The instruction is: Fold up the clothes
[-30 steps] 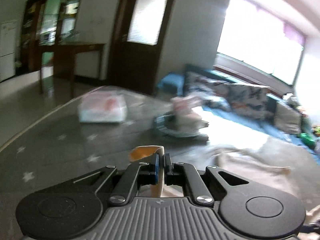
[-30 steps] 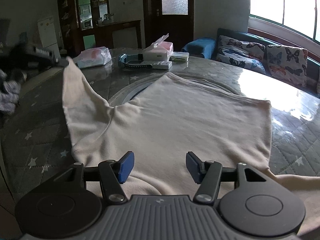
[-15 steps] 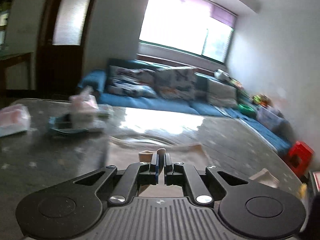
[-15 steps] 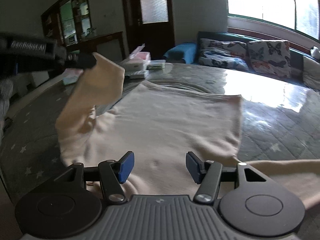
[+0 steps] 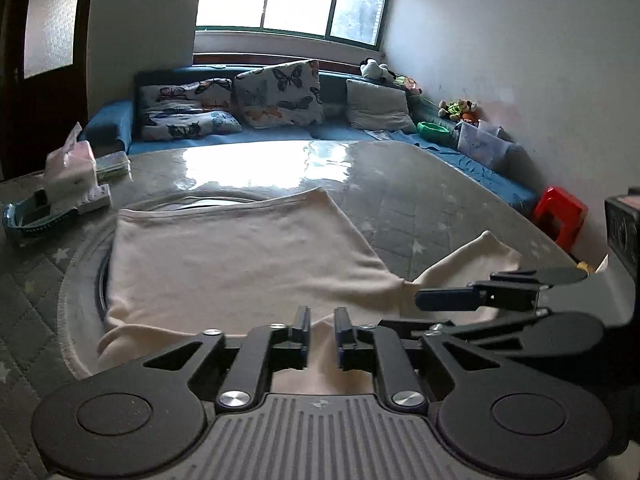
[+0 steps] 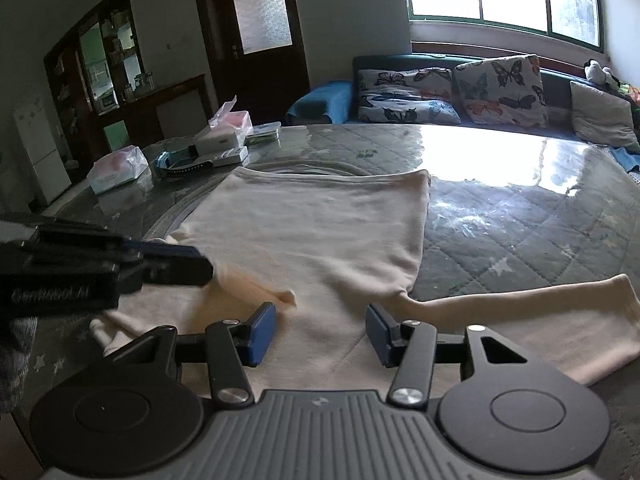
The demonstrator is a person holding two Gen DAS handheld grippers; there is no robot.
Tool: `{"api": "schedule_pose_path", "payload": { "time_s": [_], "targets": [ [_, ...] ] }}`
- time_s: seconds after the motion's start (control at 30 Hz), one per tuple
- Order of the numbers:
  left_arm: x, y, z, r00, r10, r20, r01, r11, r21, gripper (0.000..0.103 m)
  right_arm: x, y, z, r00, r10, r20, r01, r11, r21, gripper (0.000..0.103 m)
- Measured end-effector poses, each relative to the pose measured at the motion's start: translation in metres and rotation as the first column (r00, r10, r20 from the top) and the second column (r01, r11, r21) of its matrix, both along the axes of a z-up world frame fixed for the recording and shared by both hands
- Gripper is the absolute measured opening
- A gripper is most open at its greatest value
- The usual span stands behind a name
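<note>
Since the earlier frame the left sleeve (image 6: 256, 286) has come across from the lifted position at the left and now lies folded over the body of the cream long-sleeved top (image 5: 240, 256), which is spread flat on the quilted, star-patterned bench (image 5: 420, 208). The left gripper (image 5: 322, 330) has swung round with it and its jaws are opening, a narrow gap showing with cloth lying under and between them but no longer pinched. The right gripper (image 6: 320, 332) hovers low over the near edge of the top, its jaws standing apart and closing slightly, with nothing between the pads.

The right sleeve (image 6: 540, 312) lies stretched out to the side on the bench, unfolded. To finish this step cleanly, I judge the left jaws should part fully before lifting away, so the cuff does not drag and spoil the fold. The right jaws then need the far cuff, carried across level to mirror the first sleeve.
</note>
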State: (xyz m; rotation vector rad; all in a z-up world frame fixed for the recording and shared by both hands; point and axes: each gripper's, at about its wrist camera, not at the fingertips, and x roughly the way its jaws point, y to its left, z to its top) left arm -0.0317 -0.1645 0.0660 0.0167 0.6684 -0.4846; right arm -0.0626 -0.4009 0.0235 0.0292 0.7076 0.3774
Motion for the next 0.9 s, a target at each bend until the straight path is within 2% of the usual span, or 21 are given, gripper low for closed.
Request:
{"api": "schedule_pose_path", "payload": {
  "time_s": [0.07,0.27,0.4,0.5,0.53,0.57,0.77,0.9],
  "targets": [
    [-0.004,0.01,0.002,1.0,0.021,0.016,-0.021,1.0,0.01,0.035,0.001,0.005,0.0,1.0,0.011,-0.004,-0.011,1.0,0.007,0.05],
    [-0.015,0.06,-0.001,0.993,0.113,0.041,-0.116,0.991,0.071,0.047,0.007,0.019,-0.009,0.998,0.044,-0.039,-0.044,0.999,0.015,0.044],
    [-0.027,0.089,-0.012,0.986,0.16,0.041,-0.164,0.976,0.14,0.048,0.011,0.029,-0.019,0.996,0.06,-0.071,-0.059,0.998,0.016,0.039],
    [-0.034,0.105,-0.021,0.983,0.183,0.018,-0.184,0.971,0.156,0.048,0.011,0.034,-0.022,0.995,0.069,-0.075,-0.069,0.998,0.006,0.036],
    [-0.036,0.108,-0.024,0.982,0.188,0.012,-0.188,0.97,0.157,0.049,0.011,0.035,-0.023,0.995,0.072,-0.074,-0.072,0.997,0.002,0.033],
    [-0.037,0.111,-0.026,0.981,0.192,0.008,-0.19,0.969,0.158,0.05,0.011,0.037,-0.023,0.994,0.075,-0.074,-0.075,0.997,-0.003,0.025],
    [-0.042,0.117,-0.038,0.981,0.195,-0.008,-0.191,0.97,0.152,0.05,0.012,0.035,-0.019,0.995,0.064,-0.07,-0.065,0.998,-0.014,0.005],
    [-0.042,0.113,-0.044,0.981,0.195,-0.002,-0.192,0.968,0.159,0.05,0.01,0.036,-0.007,0.997,0.065,-0.029,-0.065,0.998,-0.021,0.004]
  ]
}}
